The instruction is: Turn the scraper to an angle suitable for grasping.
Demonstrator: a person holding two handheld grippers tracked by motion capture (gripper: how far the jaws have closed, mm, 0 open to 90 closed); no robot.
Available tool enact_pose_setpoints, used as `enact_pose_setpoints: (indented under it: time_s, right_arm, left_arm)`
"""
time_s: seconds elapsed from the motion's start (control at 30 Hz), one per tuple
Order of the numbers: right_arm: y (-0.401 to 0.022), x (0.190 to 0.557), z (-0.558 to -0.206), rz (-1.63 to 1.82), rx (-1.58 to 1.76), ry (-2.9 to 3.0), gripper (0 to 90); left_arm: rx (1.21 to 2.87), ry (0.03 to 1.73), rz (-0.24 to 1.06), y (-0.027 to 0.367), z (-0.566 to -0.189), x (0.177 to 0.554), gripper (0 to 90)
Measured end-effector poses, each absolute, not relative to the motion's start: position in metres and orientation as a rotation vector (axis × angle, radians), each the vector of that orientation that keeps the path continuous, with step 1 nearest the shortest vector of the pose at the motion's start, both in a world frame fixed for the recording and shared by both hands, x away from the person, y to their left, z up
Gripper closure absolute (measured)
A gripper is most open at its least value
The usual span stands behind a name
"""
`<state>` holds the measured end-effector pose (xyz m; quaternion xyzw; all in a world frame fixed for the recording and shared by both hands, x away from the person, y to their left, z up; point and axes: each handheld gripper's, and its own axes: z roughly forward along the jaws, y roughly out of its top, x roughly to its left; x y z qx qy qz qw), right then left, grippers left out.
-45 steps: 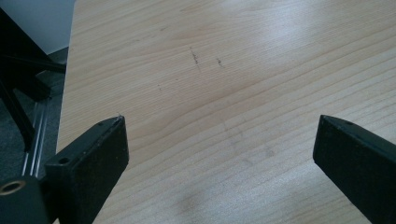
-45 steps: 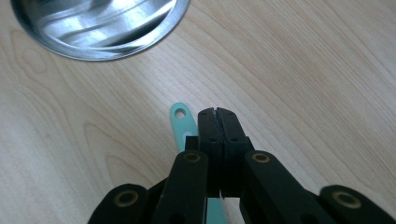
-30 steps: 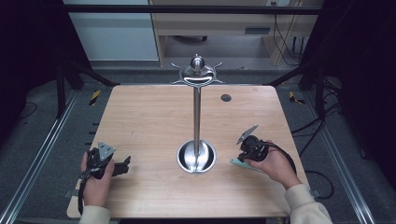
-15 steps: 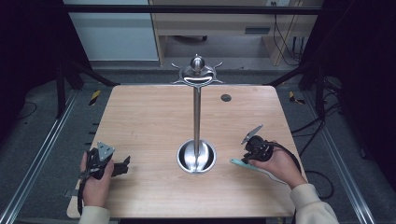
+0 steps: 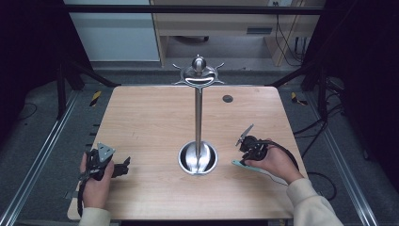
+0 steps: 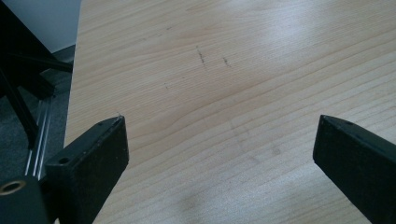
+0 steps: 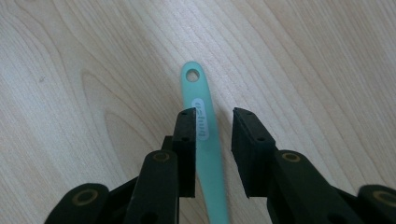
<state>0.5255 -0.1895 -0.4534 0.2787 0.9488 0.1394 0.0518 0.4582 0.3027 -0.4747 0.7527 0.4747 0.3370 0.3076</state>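
A teal utensil handle (image 7: 198, 100) with a hanging hole at its tip lies flat on the wooden table (image 5: 150, 122). In the high view the teal handle (image 5: 239, 163) pokes out beside the person's right hand. My right gripper (image 7: 215, 114) straddles it with the jaws narrowed. The handle rests against the left jaw, and a gap shows before the right jaw. From above, the right gripper (image 5: 245, 153) points down at the table, right of the stand. My left gripper (image 6: 219, 135) is wide open over bare wood, and the left gripper (image 5: 123, 167) sits near the front left corner.
A tall metal stand (image 5: 198, 117) with hooks at the top rises from a round base (image 5: 198, 157) at the table's middle. A small dark hole (image 5: 227, 99) marks the far right of the tabletop. Metal rails run along both sides on the floor.
The right hand and its gripper have shifted slightly over the teal handle. The left hand has stayed where it was.
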Motion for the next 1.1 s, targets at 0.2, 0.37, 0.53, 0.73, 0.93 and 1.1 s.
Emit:
enact_pose_setpoints:
  time_s: [0.2, 0.37, 0.53, 0.73, 0.93, 1.1]
  right_arm:
    - [-0.182, 0.525, -0.453, 0.379, 0.792, 2.916, 71.1]
    - [-0.179, 0.527, -0.455, 0.316, 0.760, 2.937, 71.4]
    - [-0.176, 0.527, -0.459, 0.277, 0.744, 2.955, 71.9]
    - [-0.176, 0.528, -0.460, 0.246, 0.758, 2.954, 72.4]
    - [-0.175, 0.529, -0.460, 0.226, 0.754, 2.953, 72.6]
    - [-0.175, 0.530, -0.461, 0.226, 0.760, 2.963, 72.3]
  left_arm:
    - [1.991, 1.250, 0.894, 0.302, -0.474, 0.458, 3.3]
    - [1.987, 1.253, 0.890, 0.303, -0.474, 0.458, 3.3]
    - [1.992, 1.254, 0.888, 0.303, -0.474, 0.458, 3.3]
    - [1.995, 1.254, 0.887, 0.303, -0.474, 0.458, 3.3]
    - [1.993, 1.254, 0.888, 0.302, -0.474, 0.458, 3.3]
    - [1.995, 1.253, 0.887, 0.302, -0.475, 0.458, 3.3]
